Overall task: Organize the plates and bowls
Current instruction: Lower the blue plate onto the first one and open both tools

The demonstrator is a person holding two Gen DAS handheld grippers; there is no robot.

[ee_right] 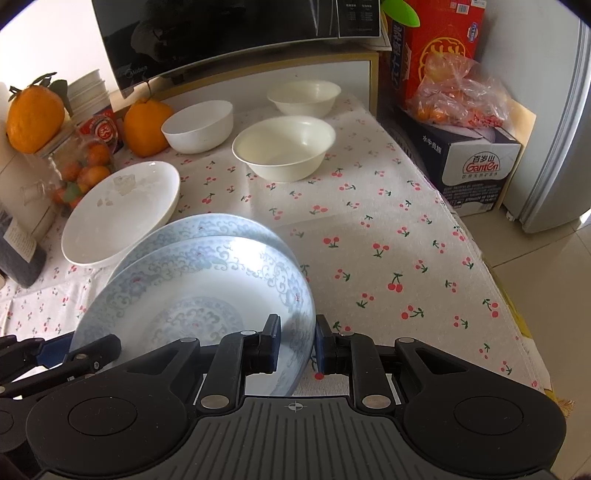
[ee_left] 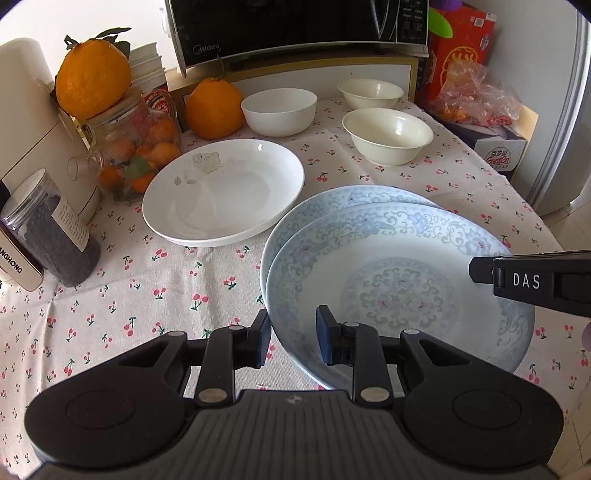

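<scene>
A blue-patterned plate [ee_left: 399, 273] [ee_right: 192, 295] is held above a second matching plate [ee_left: 332, 201] [ee_right: 207, 227] on the cherry-print tablecloth. My left gripper [ee_left: 293, 341] straddles the upper plate's left rim, its jaws closed on it. My right gripper [ee_right: 295, 343] grips the same plate's right rim; it also shows in the left wrist view [ee_left: 480, 269]. A white deep plate [ee_left: 221, 192] [ee_right: 118, 214] lies to the left. A white bowl [ee_left: 279, 110] [ee_right: 197, 125] and two cream bowls [ee_left: 388, 134] [ee_right: 284, 146], [ee_left: 369, 92] [ee_right: 303, 96] stand at the back.
A microwave [ee_left: 295, 29] stands at the back, with an orange [ee_left: 212, 107] and a fruit jar [ee_left: 136, 147] topped by another orange at the left. A dark jar [ee_left: 48, 229] stands at far left. Boxes and a fruit bag [ee_right: 458, 99] sit right of the table edge.
</scene>
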